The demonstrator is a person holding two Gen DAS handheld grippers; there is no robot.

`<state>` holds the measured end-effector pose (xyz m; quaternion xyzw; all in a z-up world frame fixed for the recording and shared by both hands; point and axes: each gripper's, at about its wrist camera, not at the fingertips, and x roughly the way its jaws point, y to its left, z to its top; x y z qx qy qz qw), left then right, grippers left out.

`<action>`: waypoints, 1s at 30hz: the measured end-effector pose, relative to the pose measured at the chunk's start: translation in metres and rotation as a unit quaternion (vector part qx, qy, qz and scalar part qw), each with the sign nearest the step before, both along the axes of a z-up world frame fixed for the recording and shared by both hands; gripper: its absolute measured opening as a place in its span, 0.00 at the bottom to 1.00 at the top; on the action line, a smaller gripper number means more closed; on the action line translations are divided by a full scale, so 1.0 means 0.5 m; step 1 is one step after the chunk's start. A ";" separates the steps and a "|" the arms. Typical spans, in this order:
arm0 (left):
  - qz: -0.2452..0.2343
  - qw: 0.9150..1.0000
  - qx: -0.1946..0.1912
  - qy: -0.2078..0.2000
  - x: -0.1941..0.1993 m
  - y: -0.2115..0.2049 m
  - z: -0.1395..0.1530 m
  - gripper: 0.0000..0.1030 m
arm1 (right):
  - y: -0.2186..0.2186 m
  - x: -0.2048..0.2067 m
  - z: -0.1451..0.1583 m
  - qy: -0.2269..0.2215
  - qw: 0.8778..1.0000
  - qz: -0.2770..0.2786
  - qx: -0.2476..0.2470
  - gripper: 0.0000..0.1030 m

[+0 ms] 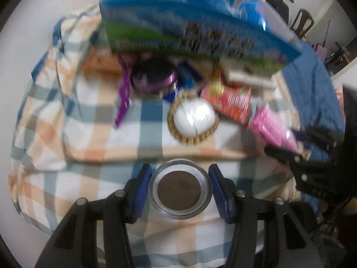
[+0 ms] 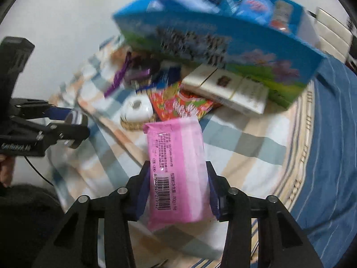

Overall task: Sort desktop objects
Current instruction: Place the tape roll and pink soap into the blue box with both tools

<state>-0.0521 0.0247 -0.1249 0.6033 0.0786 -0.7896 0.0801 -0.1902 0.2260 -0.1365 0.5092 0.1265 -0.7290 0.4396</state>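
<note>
Both grippers are carrying items lifted above the checked cloth, likely heading for the blue box at 12 o'clock. Left gripper is clamping a small round jar, jaws part-open at jar width. Right gripper is pinching the pink packet, pads pressing both long edges. Remaining clutter is sitting below the box.

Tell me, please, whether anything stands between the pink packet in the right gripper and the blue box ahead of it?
Nothing visible blocks the way through the air. The right gripper holds the pink packet above the checked cloth. The red snack packet and white boxes lie low before the blue box, whose open top looks reachable from above.
</note>
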 end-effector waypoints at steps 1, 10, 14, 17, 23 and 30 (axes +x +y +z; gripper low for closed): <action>0.000 1.000 0.000 0.011 -0.001 0.003 0.015 0.51 | 0.006 -0.007 0.019 -0.002 1.000 -0.009 -0.011 0.46; 0.010 0.995 0.017 0.093 -0.148 -0.072 0.171 0.51 | 0.047 -0.084 0.142 0.011 0.990 -0.100 -0.100 0.46; 0.028 0.992 0.009 0.124 -0.212 -0.110 0.219 0.51 | 0.054 -0.138 0.190 0.037 0.984 -0.131 -0.118 0.46; 0.044 0.990 0.006 0.133 -0.269 -0.149 0.229 0.52 | 0.055 -0.199 0.209 0.045 0.976 -0.173 -0.121 0.46; 0.061 0.990 -0.005 0.129 -0.349 -0.189 0.204 0.52 | 0.025 -0.295 0.195 0.042 0.966 -0.231 -0.105 0.46; 0.046 0.993 -0.018 0.104 -0.401 -0.182 0.145 0.52 | -0.037 -0.332 0.161 0.042 0.967 -0.238 -0.077 0.46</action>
